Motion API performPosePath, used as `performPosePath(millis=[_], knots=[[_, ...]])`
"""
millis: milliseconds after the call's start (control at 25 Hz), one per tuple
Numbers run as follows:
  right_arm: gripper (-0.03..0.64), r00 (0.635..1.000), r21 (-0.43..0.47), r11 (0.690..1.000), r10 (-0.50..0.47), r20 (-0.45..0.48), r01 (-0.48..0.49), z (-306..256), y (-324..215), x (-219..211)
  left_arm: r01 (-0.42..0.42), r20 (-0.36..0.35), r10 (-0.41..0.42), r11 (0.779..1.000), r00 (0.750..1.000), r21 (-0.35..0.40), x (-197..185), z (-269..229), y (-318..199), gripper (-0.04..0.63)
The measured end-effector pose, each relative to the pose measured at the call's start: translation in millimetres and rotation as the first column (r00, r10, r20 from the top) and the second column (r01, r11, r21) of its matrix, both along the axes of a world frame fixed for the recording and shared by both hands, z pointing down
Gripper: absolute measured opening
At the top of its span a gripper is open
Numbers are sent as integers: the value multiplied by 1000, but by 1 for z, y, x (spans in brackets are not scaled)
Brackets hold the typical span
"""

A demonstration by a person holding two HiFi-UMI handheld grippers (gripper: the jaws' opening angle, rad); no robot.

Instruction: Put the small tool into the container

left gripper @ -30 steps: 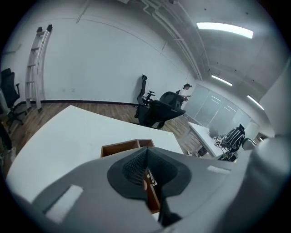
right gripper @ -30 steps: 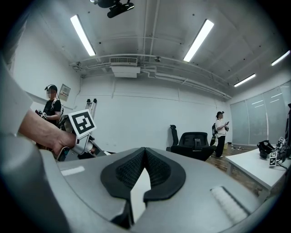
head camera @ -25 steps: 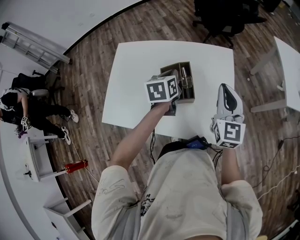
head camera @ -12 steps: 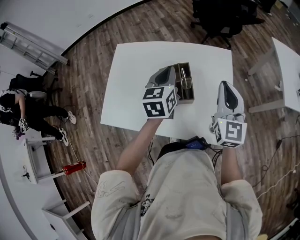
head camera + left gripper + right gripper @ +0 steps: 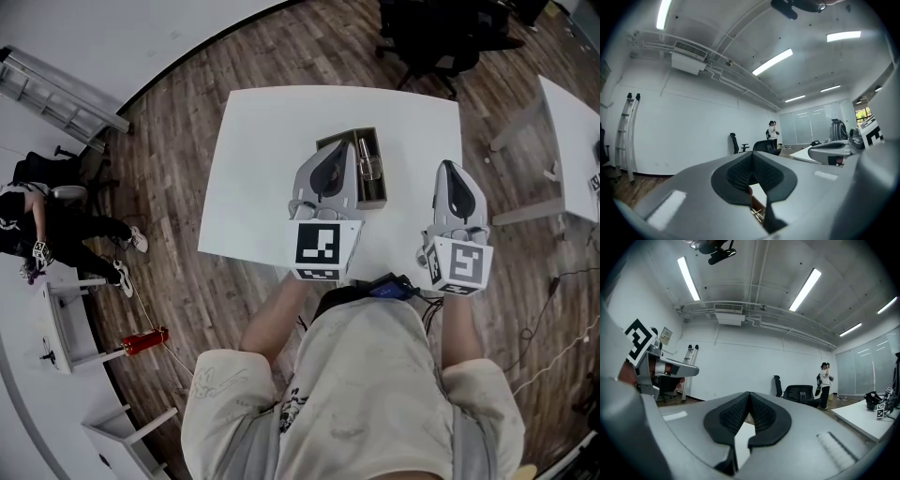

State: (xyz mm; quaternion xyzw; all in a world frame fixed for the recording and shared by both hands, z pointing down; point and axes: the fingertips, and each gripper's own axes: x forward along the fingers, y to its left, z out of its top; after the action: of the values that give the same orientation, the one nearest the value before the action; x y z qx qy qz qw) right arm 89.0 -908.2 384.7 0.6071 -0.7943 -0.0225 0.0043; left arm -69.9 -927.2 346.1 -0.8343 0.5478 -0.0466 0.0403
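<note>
Small tool (image 5: 367, 157): metallic, lying inside the container (image 5: 373, 199), long axis along the container's length and pointing away from the person. Left hand-held gripper (image 5: 330, 161): clenched on nothing, raised just beside the container's left wall, the nearer of the two; the tool lies ahead and slightly right of its tips. Right hand-held gripper (image 5: 453, 184): clenched, empty, well right of the container over the worktop (image 5: 262, 141). Judgement: placement looks complete.

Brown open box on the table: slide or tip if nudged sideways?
Likely slides rather than tips: the brown open box looks low and wide on the smooth white table. The metal tool lying inside may shift or rattle.
</note>
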Motion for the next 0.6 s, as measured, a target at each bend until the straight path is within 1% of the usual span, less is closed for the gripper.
performPosePath(millis=[120, 200, 280, 360, 480, 600], knots=[[5, 1000, 1, 1000, -13, 21, 13, -1, 6, -16, -18, -6, 19, 995, 1000, 95, -9, -14, 20, 20], [5, 1000, 2, 1000, -21, 23, 21, -11, 12, -41, -29, -31, 33, 993, 999, 117, -29, -27, 34, 20], [5, 999, 3, 1000, -28, 23, 28, -17, 17, -55, -41, -68, 50, 992, 996, 117, -41, -33, 46, 20], [5, 999, 2, 999, -34, 22, 34, -11, 15, -47, -46, -78, 57, 990, 995, 132, -35, -29, 51, 20], [4, 999, -7, 999, -42, 33, 42, 0, 7, -31, -31, -78, 44, 987, 996, 157, -24, -19, 51, 20], [3, 998, -7, 999, -51, 35, 51, 0, 9, -28, -26, -115, 44, 988, 992, 155, -25, -14, 52, 20]])
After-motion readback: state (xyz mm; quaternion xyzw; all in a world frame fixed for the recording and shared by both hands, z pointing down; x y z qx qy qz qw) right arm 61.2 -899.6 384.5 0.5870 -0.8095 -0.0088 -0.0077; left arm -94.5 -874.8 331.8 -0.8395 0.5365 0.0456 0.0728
